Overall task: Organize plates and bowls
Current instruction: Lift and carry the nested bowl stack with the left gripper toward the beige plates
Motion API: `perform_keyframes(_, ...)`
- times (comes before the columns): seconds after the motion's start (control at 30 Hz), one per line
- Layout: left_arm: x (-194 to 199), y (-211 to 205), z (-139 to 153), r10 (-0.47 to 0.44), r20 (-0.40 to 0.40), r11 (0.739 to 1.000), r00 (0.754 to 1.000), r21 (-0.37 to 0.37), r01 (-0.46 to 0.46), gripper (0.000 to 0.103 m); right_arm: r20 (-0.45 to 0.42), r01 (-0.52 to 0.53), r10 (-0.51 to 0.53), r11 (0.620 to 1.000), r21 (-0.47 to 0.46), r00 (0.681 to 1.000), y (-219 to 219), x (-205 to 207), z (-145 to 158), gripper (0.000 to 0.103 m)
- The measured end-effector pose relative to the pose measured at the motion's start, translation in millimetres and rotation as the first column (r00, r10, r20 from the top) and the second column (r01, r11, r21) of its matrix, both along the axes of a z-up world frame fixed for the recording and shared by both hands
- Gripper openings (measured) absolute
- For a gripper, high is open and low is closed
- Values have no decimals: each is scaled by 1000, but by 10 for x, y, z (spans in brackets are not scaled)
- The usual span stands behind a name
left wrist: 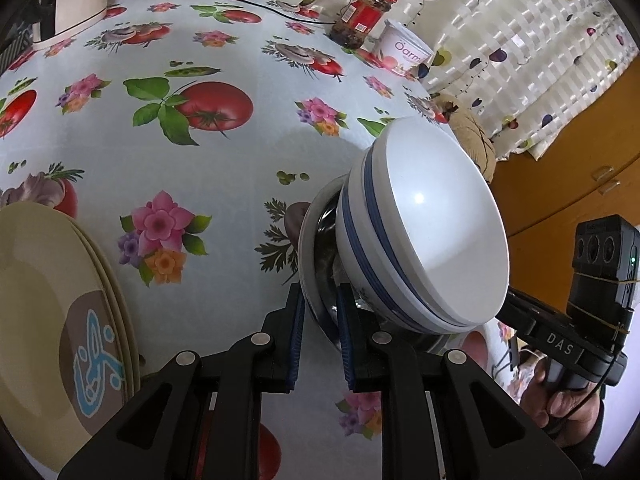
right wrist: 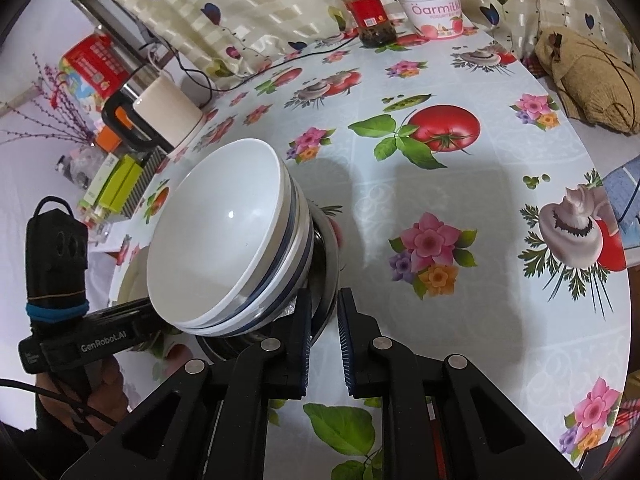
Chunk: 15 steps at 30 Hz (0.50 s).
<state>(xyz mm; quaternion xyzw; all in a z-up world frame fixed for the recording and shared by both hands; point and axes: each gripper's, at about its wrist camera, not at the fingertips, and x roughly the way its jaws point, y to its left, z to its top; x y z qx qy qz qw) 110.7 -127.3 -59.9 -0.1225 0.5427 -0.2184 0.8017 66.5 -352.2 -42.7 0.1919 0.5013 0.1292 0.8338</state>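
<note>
Over the tomato-print desk [left wrist: 224, 184], both grippers pinch opposite rim edges of a shiny steel bowl [left wrist: 316, 220] carrying stacked blue-striped white bowls [left wrist: 424, 224], left gripper [left wrist: 320, 320] and right gripper [right wrist: 325, 320] probably sharing the load, near cream plates [left wrist: 48, 300].

The left gripper [left wrist: 320, 312] pointed steeply downward, its blue-padded jaws pinched onto the rim of the steel bowl [left wrist: 316, 264] from one side. The right gripper [right wrist: 325, 312] tilted down likewise, its jaws drawn tight on the opposite rim of the same bowl. Each tool was held by a bare hand wrapped around its handle: the right hand [left wrist: 560, 396] low in the left view, the left hand [right wrist: 96, 396] low in the right view.
</note>
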Motion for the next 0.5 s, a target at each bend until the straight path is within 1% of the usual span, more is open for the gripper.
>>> perform_keyframes(0.1,-5,4,0,-1,6,1000,1000,3,1,17,0,2,-2,1000,7,1000,-2,6,-2,14)
perform_keyframes(0.27,-13,-34,20,-5,30,1000,1000,31,4,17,-15,3,-3,999,37,1000,-26,35,-31,14)
perform_keyframes(0.5,-28,-59,37,-8,45,999,999,54,5,16,-3,3,-3,1000,2,1000,25,42,-12,13)
